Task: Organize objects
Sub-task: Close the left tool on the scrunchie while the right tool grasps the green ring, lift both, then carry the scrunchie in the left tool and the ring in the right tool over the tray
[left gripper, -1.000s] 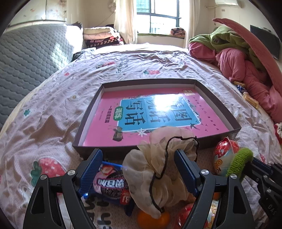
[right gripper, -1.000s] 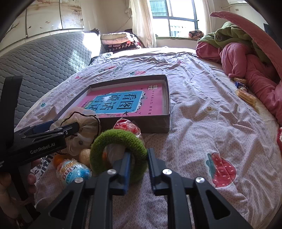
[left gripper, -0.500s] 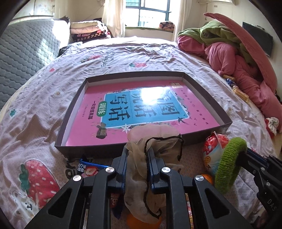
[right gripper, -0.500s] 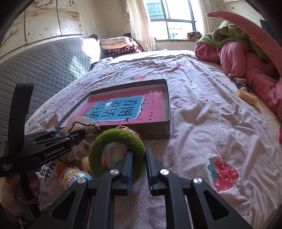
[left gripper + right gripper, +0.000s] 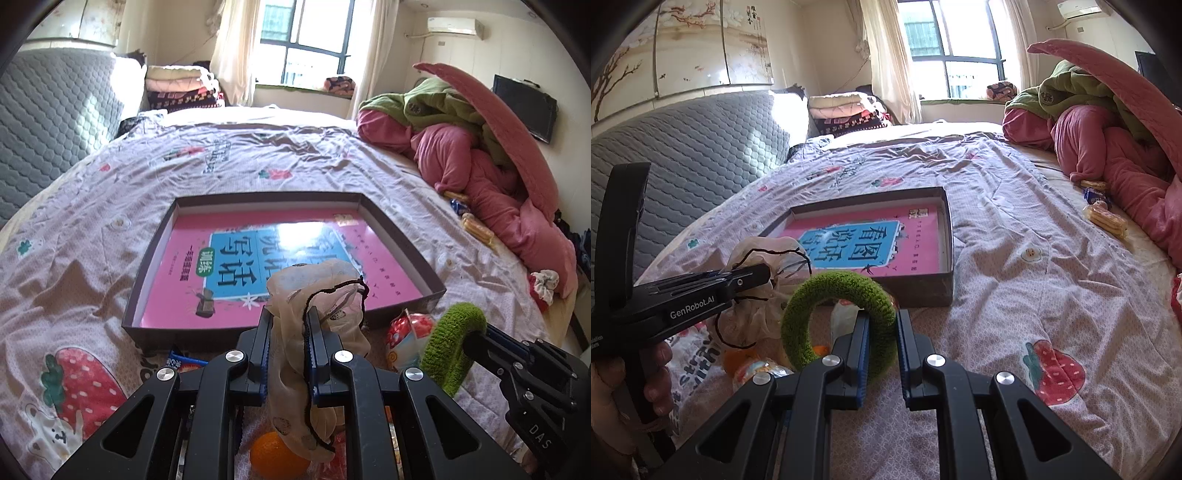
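1. A shallow dark box (image 5: 402,251) lies on the bed (image 5: 92,229); inside it lies flat a pink book (image 5: 229,266) with a blue title panel — nothing else shows in the box.
2. The left hand-held gripper (image 5: 287,343) is clamped on a beige mesh pouch (image 5: 314,291) with a black drawstring; the pouch bunches above the fingers and hangs below them, just before the box's near wall.
3. The right hand-held gripper (image 5: 879,332) is clamped on a fuzzy green ring (image 5: 834,291), upright, beside the pouch.
4. Beneath lie an orange (image 5: 273,454) and a red-and-white snack packet (image 5: 410,332) — both on the bed, outside the box.
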